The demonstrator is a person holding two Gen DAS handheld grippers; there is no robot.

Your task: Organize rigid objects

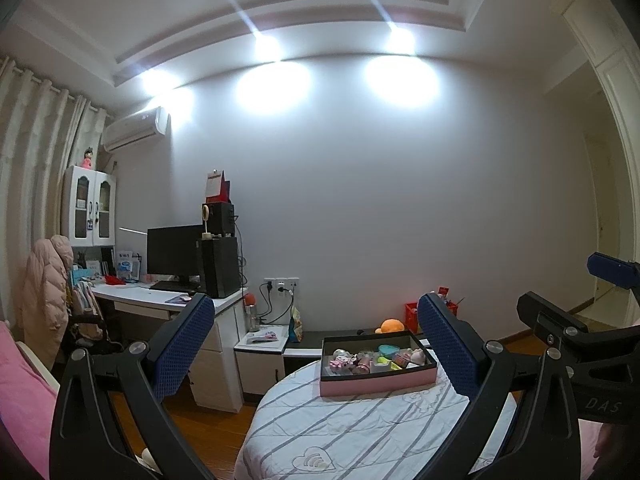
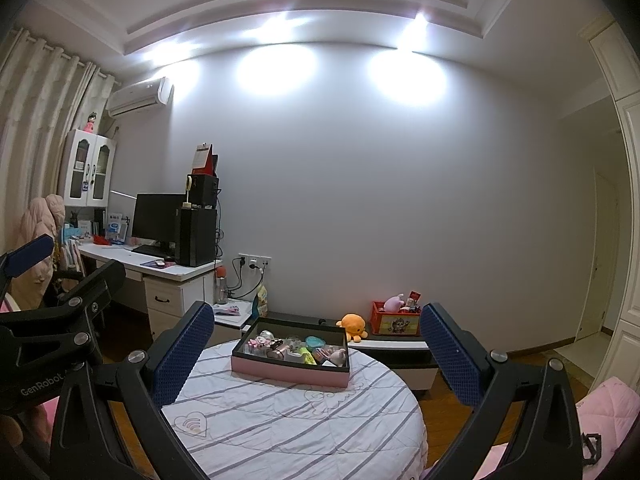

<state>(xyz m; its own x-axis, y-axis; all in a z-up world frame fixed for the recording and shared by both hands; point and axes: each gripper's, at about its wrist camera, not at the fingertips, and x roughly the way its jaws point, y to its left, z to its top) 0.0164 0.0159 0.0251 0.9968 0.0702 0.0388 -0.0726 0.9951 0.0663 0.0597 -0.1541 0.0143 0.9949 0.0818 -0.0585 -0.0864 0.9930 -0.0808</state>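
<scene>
Hovering side by side above a round table [image 2: 280,432] with a striped cover, both grippers are raised and hold nothing. The left gripper [image 1: 316,340] has its blue pads [image 1: 182,346] spread wide, and the right gripper [image 2: 318,352] is spread just as wide. A box [image 2: 288,376] with pink walls and a dark inside stands on the table ahead of both grippers, apart from them, between the fingers in each view. It is full of small things [image 2: 296,348], packed close together: something teal, something yellow-green, some pink pieces; I cannot tell exactly what each is. Beyond the right gripper, behind the box, an orange plush [image 2: 354,326] sits on a low bench, and a red crate [image 2: 394,320] stands just beside it. Far to the left of the left gripper is a desk [image 1: 160,300] with a dark monitor [image 1: 174,252].
</scene>
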